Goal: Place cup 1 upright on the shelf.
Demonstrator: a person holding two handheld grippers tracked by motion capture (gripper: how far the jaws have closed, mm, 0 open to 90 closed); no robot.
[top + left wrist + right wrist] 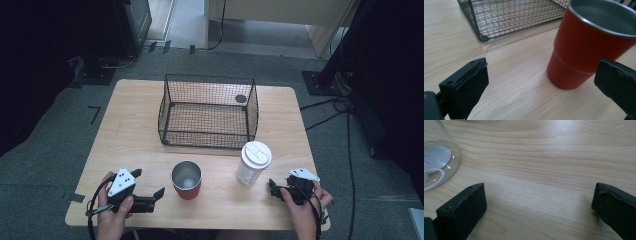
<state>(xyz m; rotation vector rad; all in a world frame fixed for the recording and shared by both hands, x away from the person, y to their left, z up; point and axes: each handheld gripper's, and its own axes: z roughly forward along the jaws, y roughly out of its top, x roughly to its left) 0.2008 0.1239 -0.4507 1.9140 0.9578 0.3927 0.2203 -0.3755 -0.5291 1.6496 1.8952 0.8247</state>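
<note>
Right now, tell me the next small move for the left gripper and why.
Probably ease the left gripper forward and a little right, so its open jaws straddle the red cup. The cup stands upright just ahead, off-centre toward the right jaw, and nothing is held yet.

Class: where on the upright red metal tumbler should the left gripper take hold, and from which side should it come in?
Probably the red metal tumbler by its straight side wall below the rim, approached level from its left, where the open left gripper already faces it. It stands upright, open-topped, with bare wooden table between.
</note>
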